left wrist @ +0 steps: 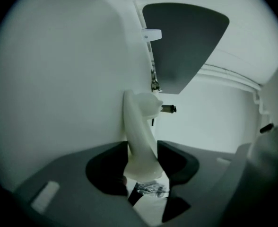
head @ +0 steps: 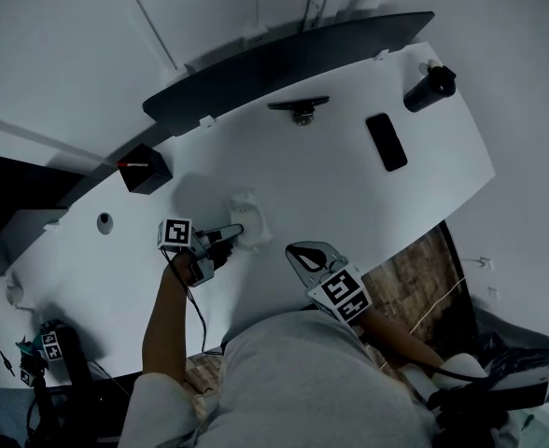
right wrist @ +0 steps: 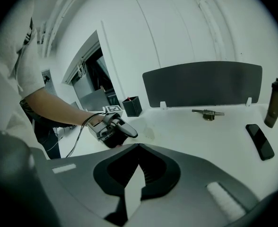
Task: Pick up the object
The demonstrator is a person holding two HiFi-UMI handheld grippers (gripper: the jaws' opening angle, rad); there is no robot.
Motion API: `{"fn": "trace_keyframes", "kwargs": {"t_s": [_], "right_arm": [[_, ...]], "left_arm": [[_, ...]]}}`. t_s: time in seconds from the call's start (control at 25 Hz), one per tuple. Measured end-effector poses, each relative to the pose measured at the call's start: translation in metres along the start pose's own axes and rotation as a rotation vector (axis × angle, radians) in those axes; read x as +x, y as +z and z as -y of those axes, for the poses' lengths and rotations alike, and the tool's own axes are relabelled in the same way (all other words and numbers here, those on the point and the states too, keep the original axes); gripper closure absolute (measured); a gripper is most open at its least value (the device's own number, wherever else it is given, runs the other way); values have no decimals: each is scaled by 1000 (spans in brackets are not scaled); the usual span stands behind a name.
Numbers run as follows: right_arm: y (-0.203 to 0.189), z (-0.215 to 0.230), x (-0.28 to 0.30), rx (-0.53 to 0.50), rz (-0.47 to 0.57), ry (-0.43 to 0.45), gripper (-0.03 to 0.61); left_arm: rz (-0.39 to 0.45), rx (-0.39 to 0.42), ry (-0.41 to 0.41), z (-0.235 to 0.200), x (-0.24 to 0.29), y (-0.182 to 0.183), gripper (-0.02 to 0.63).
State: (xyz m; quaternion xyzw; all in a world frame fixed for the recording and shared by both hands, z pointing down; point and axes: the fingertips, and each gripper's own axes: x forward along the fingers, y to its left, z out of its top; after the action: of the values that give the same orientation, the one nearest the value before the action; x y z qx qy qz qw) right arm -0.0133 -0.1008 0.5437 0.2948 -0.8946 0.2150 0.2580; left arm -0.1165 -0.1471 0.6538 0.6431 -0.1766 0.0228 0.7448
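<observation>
A white moulded object lies on the white table near its middle. My left gripper reaches it from the near side. In the left gripper view the white object stands between the two dark jaws of the left gripper, which are spread wide and lie close along its sides without visibly squeezing it. My right gripper hovers near the table's front edge to the right, and in its own view the right gripper is shut with nothing in it.
A black cube-shaped holder sits at the left. A black phone and a dark bottle are at the far right. A small dark tool lies before the dark divider panel.
</observation>
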Motion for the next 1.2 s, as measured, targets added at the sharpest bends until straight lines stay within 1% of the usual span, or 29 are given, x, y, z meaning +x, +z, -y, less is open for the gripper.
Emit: {"fn": "trace_keyframes", "kwargs": {"t_s": [0.12, 0.2, 0.44, 0.6, 0.8, 0.88, 1.08, 1.2], "right_arm": [[0, 2, 4, 9, -5, -1, 577], [1, 2, 8, 9, -6, 0, 577], [5, 4, 13, 4, -13, -1, 577], [4, 6, 12, 10, -12, -6, 577], [7, 6, 10, 2, -3, -14, 577], [10, 6, 10, -3, 9, -17, 577], [24, 3, 7, -5, 66, -11, 577], [37, 3, 0, 17, 137, 23, 577]], "left_arm": [[17, -12, -24, 2, 5, 0, 427], [36, 2, -28, 3, 6, -1, 433], [116, 105, -19, 19, 1, -6, 459], [215, 168, 5, 25, -13, -5, 468], [398, 291, -20, 61, -37, 1, 468], [446, 359, -2, 76, -45, 2, 469], [514, 520, 22, 115, -57, -7, 469], [525, 615, 9, 136, -63, -17, 471]]}}
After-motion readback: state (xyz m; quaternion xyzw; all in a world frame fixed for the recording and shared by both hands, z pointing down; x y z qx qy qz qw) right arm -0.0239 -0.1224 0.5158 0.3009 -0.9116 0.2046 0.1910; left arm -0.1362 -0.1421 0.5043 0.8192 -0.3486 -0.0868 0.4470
